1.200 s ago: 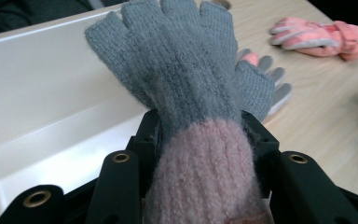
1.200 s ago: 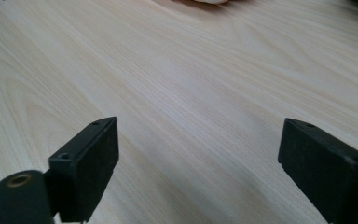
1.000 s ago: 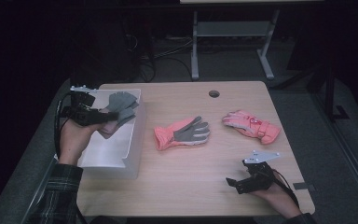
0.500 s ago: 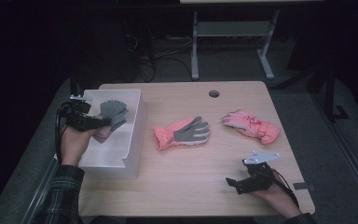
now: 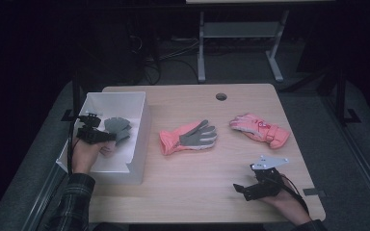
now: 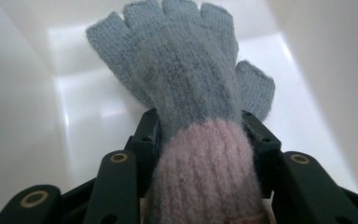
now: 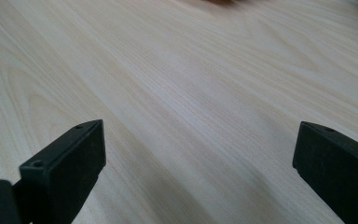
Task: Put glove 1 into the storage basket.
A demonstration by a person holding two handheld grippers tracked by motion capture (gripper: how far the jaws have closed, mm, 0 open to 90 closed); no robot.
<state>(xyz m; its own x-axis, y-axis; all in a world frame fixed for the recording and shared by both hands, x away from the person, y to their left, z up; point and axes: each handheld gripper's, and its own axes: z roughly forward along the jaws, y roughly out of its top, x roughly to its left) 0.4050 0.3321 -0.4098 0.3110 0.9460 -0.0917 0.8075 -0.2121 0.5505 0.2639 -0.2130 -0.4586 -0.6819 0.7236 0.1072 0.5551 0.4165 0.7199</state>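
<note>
Left tongs [image 6: 200, 140] clamp the grey knit glove [image 6: 186, 79] inside the white bin [image 5: 139, 120], its pink cuff cut off below; right tongs [image 7: 200, 158] gape wide over bare table [image 7: 191, 84].

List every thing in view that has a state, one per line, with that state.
left gripper: shut on the grey knit glove, inside the bin.
right gripper: open, jaws wide apart, low over bare table.
grey knit glove: held at its pink cuff, fingers spread over the bin floor.
white bin: open-topped, at the table's left edge.
orange glove: flat, grey palm up.
pink glove: lying on the table, untouched.
</note>
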